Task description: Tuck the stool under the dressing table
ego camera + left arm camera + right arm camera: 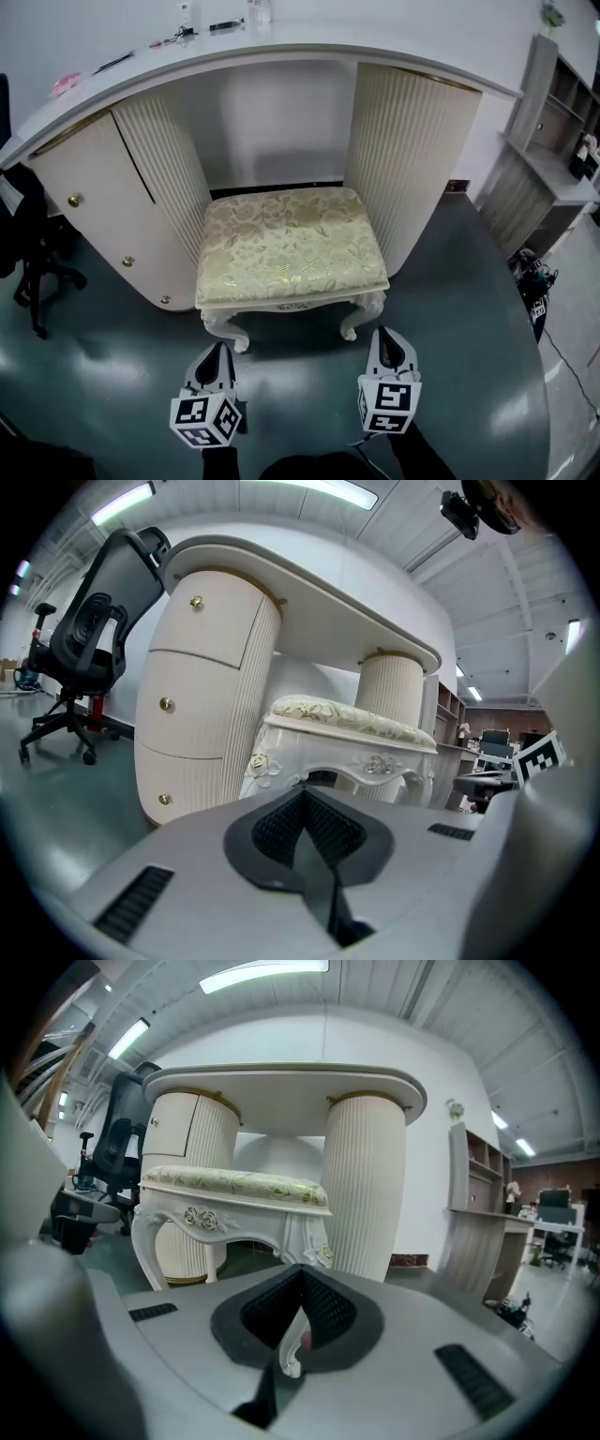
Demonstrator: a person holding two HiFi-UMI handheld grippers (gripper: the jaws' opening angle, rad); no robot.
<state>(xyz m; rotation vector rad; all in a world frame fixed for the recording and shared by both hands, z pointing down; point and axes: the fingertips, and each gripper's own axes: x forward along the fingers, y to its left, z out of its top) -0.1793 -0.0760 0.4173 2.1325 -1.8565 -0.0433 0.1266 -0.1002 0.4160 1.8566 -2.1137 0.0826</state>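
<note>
The stool, white carved legs under a pale gold floral cushion, stands on the dark floor with its back part inside the knee gap of the white dressing table; its front part sticks out. My left gripper hangs low just in front of the stool's front left leg, shut and empty. My right gripper sits just right of the front right leg, shut, apart from it. In the left gripper view the stool is close ahead of the gripper. In the right gripper view the stool lies ahead-left of the gripper.
A black office chair stands left of the table's drawer pedestal. The right fluted pedestal flanks the stool. A grey shelf unit and cables are at the right. Small items lie on the tabletop.
</note>
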